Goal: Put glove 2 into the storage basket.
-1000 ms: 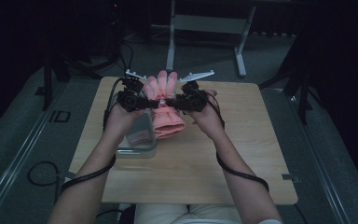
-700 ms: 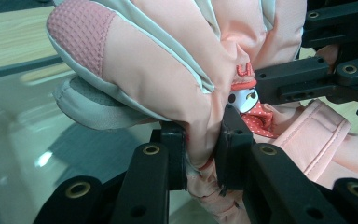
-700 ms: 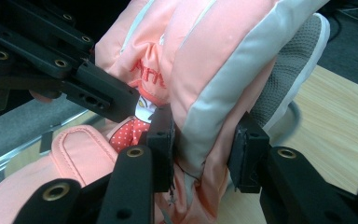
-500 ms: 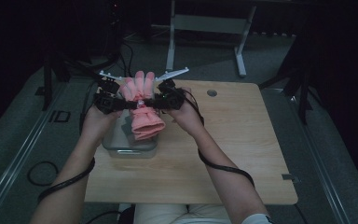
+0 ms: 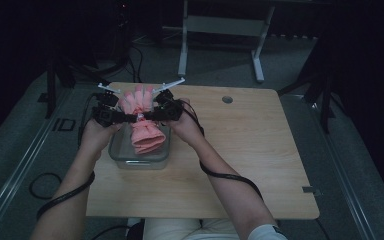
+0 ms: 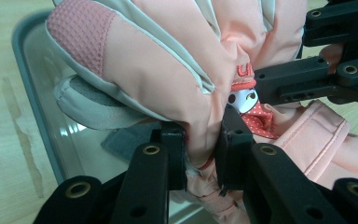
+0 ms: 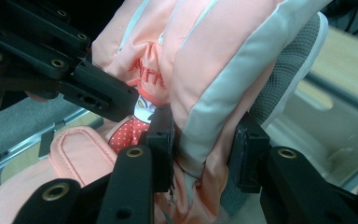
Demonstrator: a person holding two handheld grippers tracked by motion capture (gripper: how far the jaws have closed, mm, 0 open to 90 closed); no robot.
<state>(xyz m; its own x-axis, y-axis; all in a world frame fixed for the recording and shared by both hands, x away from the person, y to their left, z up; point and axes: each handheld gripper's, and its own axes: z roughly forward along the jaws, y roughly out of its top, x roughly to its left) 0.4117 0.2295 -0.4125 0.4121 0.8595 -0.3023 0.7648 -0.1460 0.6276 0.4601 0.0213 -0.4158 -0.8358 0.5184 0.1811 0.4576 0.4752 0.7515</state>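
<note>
Left tool (image 6: 200, 156): clamped on a fold of the pink glove (image 5: 142, 127).
Right tool (image 7: 204, 154): clamped on the glove's opposite side.
Glove: held above the clear container (image 5: 122, 157) on the tabletop (image 5: 250, 150).
Handling: likely light, padded, floppy; pinch thick seams near the wrist.

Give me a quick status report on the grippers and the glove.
Left gripper and right gripper both shut on pink glove. Glove held above clear container. Nothing in the way.
</note>
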